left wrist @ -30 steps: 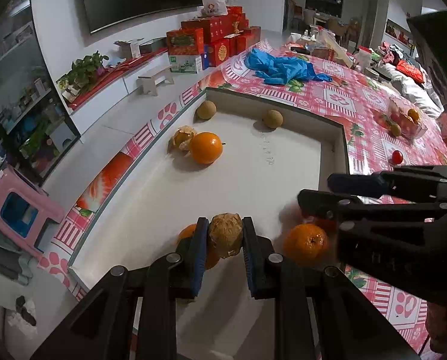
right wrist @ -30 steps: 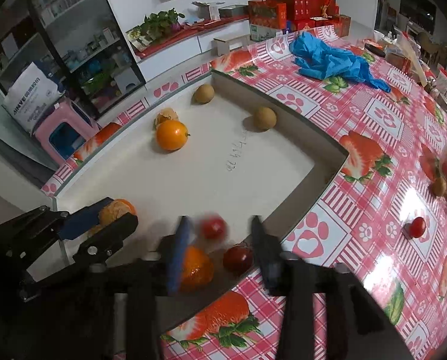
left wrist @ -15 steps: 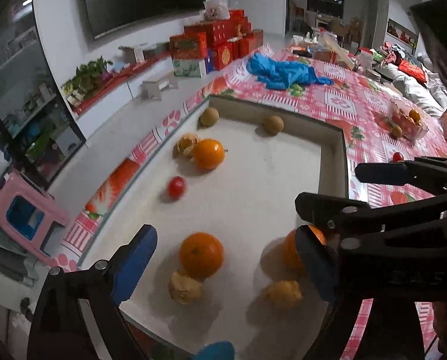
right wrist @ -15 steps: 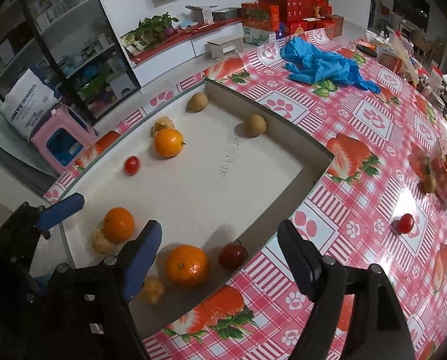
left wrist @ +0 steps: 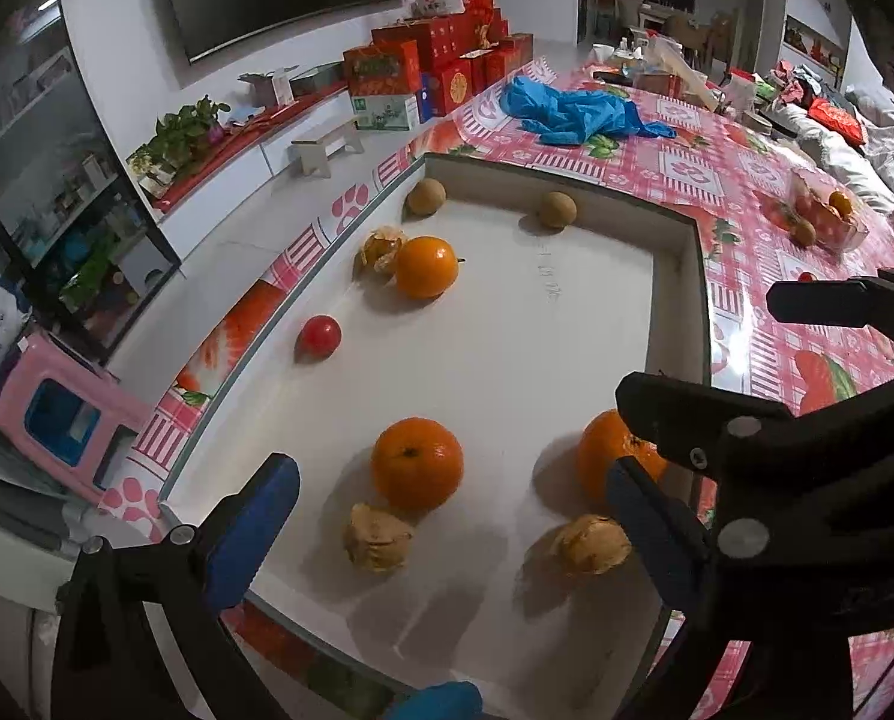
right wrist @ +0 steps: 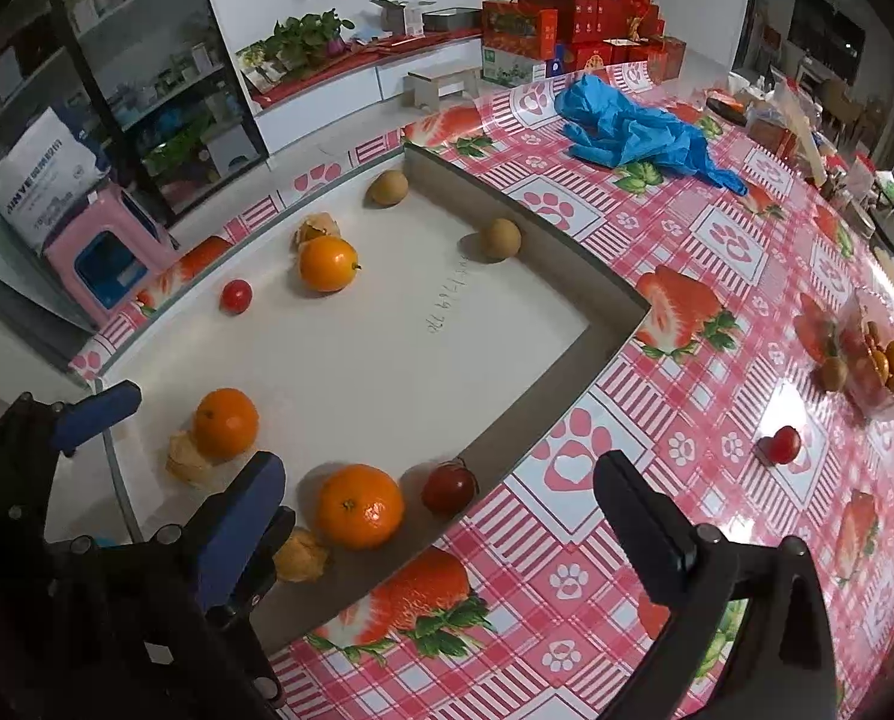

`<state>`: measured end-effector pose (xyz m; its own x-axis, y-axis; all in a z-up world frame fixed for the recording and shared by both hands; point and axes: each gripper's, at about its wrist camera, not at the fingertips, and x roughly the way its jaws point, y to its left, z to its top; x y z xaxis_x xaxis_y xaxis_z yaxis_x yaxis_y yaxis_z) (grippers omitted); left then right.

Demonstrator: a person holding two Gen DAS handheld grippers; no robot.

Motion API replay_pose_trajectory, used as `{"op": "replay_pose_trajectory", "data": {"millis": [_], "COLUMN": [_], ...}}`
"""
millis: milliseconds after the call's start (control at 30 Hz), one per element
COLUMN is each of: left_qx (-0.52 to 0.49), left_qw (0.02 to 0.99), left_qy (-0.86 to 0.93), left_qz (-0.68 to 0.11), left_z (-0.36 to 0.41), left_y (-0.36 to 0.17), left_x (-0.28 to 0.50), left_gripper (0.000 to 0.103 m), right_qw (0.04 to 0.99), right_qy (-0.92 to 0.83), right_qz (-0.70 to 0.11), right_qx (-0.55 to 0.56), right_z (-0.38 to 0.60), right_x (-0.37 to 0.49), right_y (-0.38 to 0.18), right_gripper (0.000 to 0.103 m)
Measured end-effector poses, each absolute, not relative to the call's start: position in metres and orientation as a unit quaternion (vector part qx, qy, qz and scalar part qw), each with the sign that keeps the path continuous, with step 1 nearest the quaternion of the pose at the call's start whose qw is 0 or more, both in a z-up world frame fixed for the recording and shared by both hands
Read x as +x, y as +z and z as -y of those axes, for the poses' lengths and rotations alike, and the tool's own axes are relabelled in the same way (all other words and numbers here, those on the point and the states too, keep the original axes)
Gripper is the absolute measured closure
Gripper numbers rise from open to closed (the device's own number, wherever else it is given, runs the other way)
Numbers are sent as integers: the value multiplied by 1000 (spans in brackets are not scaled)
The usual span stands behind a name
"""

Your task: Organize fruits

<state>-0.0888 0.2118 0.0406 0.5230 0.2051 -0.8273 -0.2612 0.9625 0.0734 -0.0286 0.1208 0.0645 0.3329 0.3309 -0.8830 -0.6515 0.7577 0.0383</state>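
Note:
A white tray [left wrist: 678, 276] holds the fruit: three oranges [left wrist: 417, 462], three husked physalis [left wrist: 378, 537], two brown round fruits [left wrist: 556, 210] and a red tomato [left wrist: 320, 336]. My left gripper [left wrist: 447, 471] hangs over the tray's near end, its jaws opening, one orange and a physalis lying loose below and nothing pinched. My right gripper [right wrist: 438, 471] hovers over the tray's near right corner, its jaws also opening, with an orange [right wrist: 360, 505] and a dark tomato [right wrist: 449, 486] below, untouched. In the left wrist view its fingers [left wrist: 675, 402] half hide one orange.
The tray sits on a red-and-white checked tablecloth [right wrist: 657, 360]. A loose red tomato [right wrist: 783, 445] and a clear container of fruit [right wrist: 879, 366] lie to the right. Blue gloves [right wrist: 633, 132] lie at the far end. The table's left edge drops to the floor by a pink stool [right wrist: 108, 252].
The left gripper let go of a physalis, which now lies on the tray. The right gripper's jaws spread wide, and a red tomato rolled from between them to the tray's left side.

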Motion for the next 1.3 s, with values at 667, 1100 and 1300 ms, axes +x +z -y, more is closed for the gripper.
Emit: {"op": "replay_pose_trajectory", "data": {"millis": [667,1100,1300], "left_qx": [-22,-14,-8], "left_qw": [872,872,872], "left_qy": [138,139,139], "left_qz": [-470,-469,-469], "left_z": [-206,-203,-200], "left_y": [43,46,46], "left_x": [-94,-98,-99], "left_gripper": [0,0,0], "right_qw": [802,803,803], "right_qy": [305,304,304], "right_qz": [-477,-474,-474], "right_qx": [-191,-196,-195], "right_z": [-121,-119,-119], "right_x": [-40,-43,-43], "right_y": [68,69,69], "right_gripper": [0,0,0]}}
